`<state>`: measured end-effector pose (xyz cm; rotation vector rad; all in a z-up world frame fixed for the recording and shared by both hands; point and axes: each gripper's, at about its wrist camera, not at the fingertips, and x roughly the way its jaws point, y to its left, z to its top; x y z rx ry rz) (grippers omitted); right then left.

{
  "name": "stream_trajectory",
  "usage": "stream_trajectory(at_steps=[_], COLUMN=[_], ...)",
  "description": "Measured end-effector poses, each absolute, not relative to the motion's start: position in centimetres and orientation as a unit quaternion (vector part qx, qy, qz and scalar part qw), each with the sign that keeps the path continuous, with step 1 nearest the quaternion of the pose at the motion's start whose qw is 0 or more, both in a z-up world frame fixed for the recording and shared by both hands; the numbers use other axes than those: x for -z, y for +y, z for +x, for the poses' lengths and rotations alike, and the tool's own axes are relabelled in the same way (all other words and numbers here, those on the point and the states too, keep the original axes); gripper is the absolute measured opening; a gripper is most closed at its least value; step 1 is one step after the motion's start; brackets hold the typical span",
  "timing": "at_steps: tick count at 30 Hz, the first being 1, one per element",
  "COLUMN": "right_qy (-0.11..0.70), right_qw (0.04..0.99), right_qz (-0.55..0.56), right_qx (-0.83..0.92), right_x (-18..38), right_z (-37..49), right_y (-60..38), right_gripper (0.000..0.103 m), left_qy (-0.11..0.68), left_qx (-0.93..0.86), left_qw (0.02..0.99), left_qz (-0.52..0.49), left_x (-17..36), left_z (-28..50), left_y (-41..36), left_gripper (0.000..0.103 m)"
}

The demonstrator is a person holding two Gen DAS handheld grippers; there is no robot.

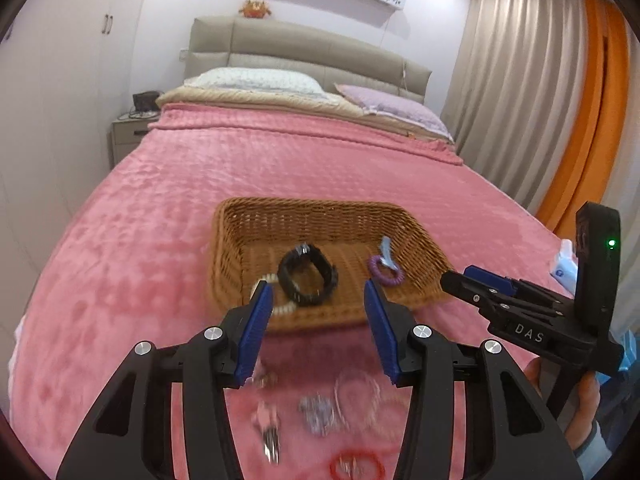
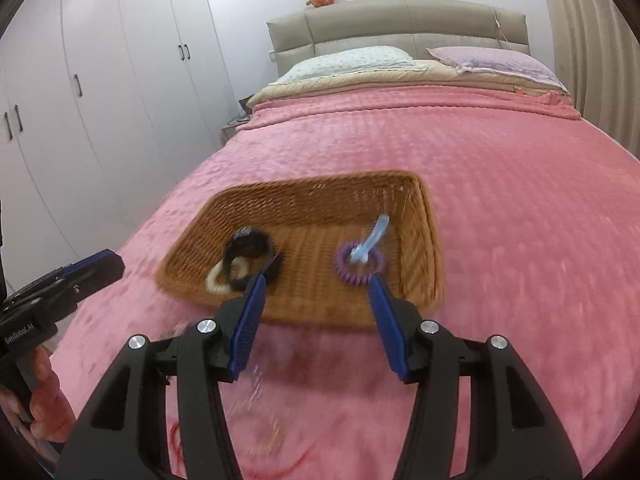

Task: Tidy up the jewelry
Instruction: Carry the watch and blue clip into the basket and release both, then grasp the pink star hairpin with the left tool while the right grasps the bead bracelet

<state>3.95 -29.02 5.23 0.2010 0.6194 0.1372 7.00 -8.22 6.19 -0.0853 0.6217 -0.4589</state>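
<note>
Wicker basket at frame centre on pink bed holds black watch, cream bracelet, purple coil tie, blue clip. Left gripper and right gripper both spread, empty.

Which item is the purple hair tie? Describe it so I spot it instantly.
On the pink bed sits a wicker basket. At its right end lies the purple spiral hair tie, under a pale blue clip, apart from the black watch at left.

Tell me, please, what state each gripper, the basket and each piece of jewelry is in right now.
Left gripper: open, empty.
Right gripper: open, empty.
Wicker basket: upright, partly filled.
Black watch: in basket.
Purple coil tie: in basket.
Red ring: on blanket, outside the basket.
</note>
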Motion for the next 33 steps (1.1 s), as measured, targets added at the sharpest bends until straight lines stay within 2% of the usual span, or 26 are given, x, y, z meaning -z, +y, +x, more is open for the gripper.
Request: stream_trajectory(at_steps=[9, 16, 25, 29, 33], right_qy=[0.311, 0.363, 0.414, 0.412, 0.410], right_qw=[0.944, 0.926, 0.903, 0.905, 0.907], right_qz=[0.071, 0.057, 0.028, 0.007, -0.007], right_qx=[-0.079, -0.090, -0.111, -0.104, -0.098], right_x=[-2.5, 1.1, 3.2, 3.4, 3.5], right_z=[-0.6, 0.3, 1.3, 1.2, 1.3], right_y=[-26.1, -24.8, -23.2, -22.4, -21.9], right_gripper=[0.050, 0.045, 0.045, 0.033, 0.028], left_qy=[0.296, 0.343, 0.403, 0.409, 0.416], left_qx=[0.229, 0.215, 0.191, 0.188, 0.173], left_qw=[0.925, 0.910, 0.891, 0.891, 0.893], left_qz=[-0.059, -0.083, -0.080, -0.055, -0.028], left_x=[-4.1, 0.2, 3.8, 4.1, 4.5], left_z=[1.9, 4.1, 6.5, 6.6, 6.7], left_y=[-5.4, -4.5, -4.4, -5.5, -6.4], left_gripper=[0.046, 0.046, 0.046, 0.046, 0.043])
